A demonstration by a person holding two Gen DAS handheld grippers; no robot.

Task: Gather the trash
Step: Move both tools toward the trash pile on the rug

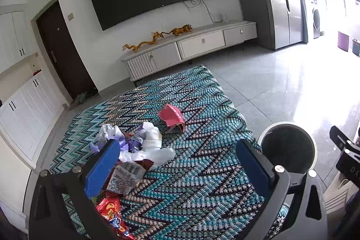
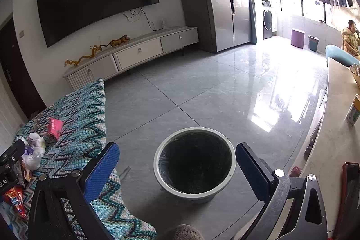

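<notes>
Trash lies on a blue zigzag rug [image 1: 198, 172]: a pile of crumpled white and purple wrappers [image 1: 135, 138], a silver snack bag [image 1: 126, 177], a red chip bag [image 1: 112, 215] and a pink packet [image 1: 172, 117]. My left gripper [image 1: 177, 170] is open and empty above the rug, its left finger beside the pile. A white bin with a black liner [image 2: 194, 163] stands on the floor right of the rug, and it also shows in the left wrist view [image 1: 288, 147]. My right gripper [image 2: 177, 170] is open and empty above the bin. The pink packet [image 2: 55, 126] and the pile [image 2: 33, 150] show at far left.
A grey tiled floor [image 2: 202, 87] stretches to a white TV cabinet [image 2: 135, 53] under a wall TV. A pale counter [image 2: 333, 127] with a jar and a red-cased phone [image 2: 349, 186] runs along the right. A person sits at the far right.
</notes>
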